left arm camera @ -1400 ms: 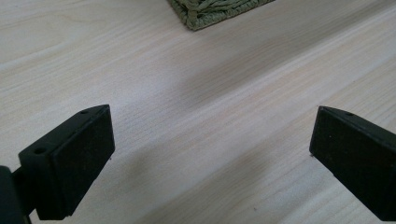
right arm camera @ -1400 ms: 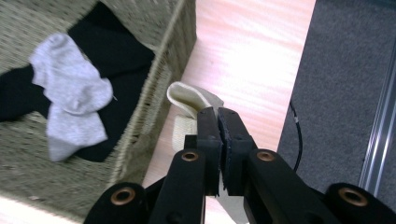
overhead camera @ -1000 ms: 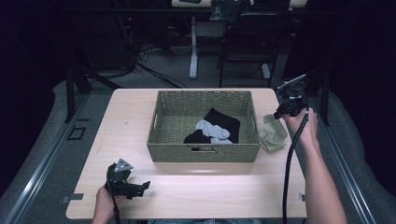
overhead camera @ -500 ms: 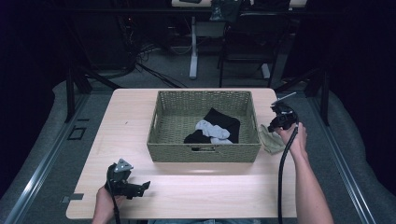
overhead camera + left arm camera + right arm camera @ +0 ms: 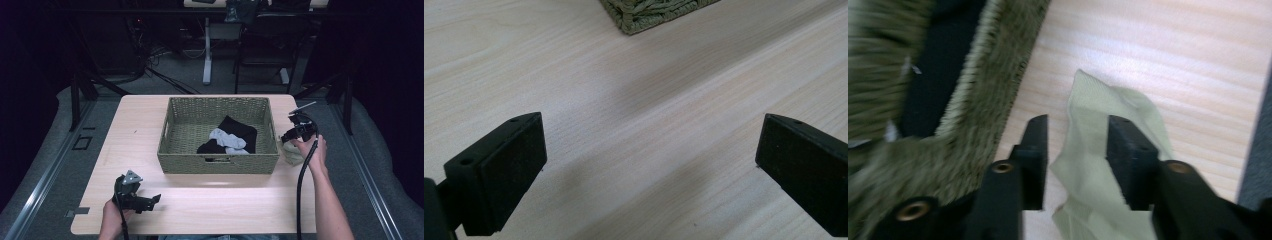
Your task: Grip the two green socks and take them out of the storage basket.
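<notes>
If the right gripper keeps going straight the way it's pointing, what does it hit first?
Most likely the pale green cloth lying on the table: it sits between the right gripper's parted jaws, just beside the basket.

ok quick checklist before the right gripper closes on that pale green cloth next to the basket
1. Cloth between the jaws: ok. The pale green cloth lies between the right gripper jaws, which have just been opening.
2. Pads pressing on the cloth: not ok yet; the jaws stand apart with a gap on the left side.
3. Clear of the basket: ok, but close; its woven wall sits just beside the left jaw.
4. Cloth free on the table: ok, nothing lies on it.
5. Room in the basket: ok; only dark and grey socks inside.
6. Left gripper: ok, open, parked over bare table.
</notes>
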The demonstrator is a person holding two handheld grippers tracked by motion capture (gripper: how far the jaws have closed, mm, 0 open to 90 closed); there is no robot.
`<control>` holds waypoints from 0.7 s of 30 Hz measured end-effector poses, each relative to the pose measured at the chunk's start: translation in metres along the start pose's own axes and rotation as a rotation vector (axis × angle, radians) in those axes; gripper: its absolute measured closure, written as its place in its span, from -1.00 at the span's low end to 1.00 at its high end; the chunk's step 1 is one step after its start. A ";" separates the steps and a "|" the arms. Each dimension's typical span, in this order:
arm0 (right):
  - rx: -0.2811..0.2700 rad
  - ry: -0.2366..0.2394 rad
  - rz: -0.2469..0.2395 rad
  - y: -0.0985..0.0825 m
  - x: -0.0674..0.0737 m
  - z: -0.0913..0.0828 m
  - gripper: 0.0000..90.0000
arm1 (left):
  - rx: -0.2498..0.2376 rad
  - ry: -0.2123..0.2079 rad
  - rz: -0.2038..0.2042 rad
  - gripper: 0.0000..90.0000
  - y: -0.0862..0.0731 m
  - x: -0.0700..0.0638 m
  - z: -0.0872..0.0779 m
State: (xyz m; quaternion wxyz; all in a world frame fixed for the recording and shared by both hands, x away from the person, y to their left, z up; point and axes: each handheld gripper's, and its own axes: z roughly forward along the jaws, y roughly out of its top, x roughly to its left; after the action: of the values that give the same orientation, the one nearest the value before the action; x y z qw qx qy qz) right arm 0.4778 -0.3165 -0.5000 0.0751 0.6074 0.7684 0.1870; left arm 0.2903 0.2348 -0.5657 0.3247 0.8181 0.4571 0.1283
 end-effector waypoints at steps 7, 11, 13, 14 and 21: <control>-0.089 -0.030 -0.019 -0.019 0.007 -0.029 -0.26 | -0.002 0.000 0.001 -1.00 0.000 0.000 0.000; -0.114 -0.044 -0.045 -0.035 0.009 -0.041 -0.62 | -0.001 -0.001 0.002 -1.00 0.000 0.000 0.001; -0.130 -0.037 -0.036 -0.045 0.010 -0.045 -0.68 | -0.002 0.000 0.003 -1.00 0.001 0.000 0.001; -0.133 -0.042 -0.048 -0.049 0.009 -0.047 -0.69 | -0.002 0.000 0.002 -1.00 0.001 0.000 0.001; -0.154 -0.040 -0.073 -0.082 0.014 -0.054 -0.86 | 0.002 -0.001 0.004 -1.00 0.001 -0.001 0.001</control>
State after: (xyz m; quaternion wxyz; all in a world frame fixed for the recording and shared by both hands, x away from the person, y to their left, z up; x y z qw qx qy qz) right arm 0.3813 -0.3295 -0.4794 0.1438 0.5750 0.7718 0.2301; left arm 0.2912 0.2331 -0.5660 0.3240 0.8192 0.4556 0.1281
